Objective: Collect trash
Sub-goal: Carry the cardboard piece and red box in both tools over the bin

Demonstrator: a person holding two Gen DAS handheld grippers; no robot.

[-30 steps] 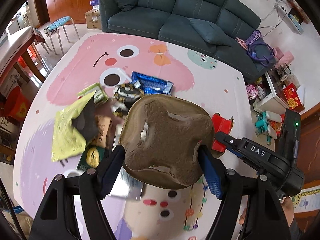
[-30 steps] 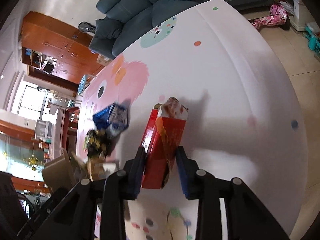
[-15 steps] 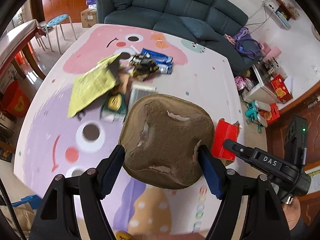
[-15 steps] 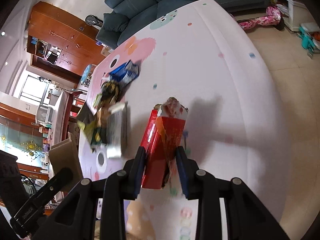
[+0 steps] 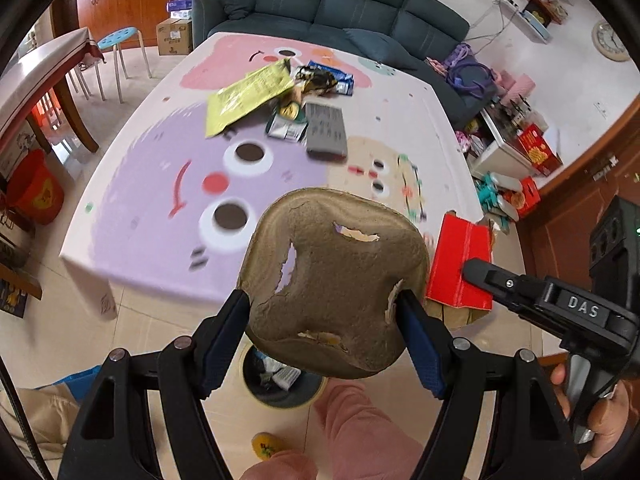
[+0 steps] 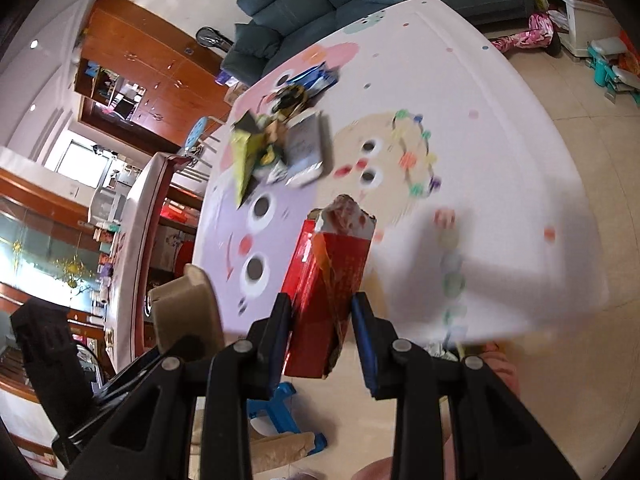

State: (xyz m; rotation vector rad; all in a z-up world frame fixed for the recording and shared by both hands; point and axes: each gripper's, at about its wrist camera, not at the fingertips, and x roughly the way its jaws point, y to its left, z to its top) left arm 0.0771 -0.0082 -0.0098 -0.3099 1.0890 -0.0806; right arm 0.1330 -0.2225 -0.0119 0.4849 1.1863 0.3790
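The trash bin (image 5: 280, 384) on the floor is the landmark here: in the left wrist view it shows as a round, yellow-rimmed opening with wrappers already inside, directly below the brown pulp tray (image 5: 332, 280) that the left gripper (image 5: 324, 336) pinches across its width, a pad on each side. That tray hangs almost over the bin's mouth, so the left hand looks the nearer of the two, and a release from there would likely drop it in. The right gripper (image 6: 320, 336) clamps the lower end of a torn red carton (image 6: 332, 272), whose long axis runs away from the jaws; in the left view the carton sits off to the right of the bin, past the tray, so it probably needs to come across before letting go. Beyond the bin, on the play mat (image 5: 160, 200), the remaining wrappers (image 5: 288, 100) lie well away in a loose heap near the sofa (image 5: 332, 4).
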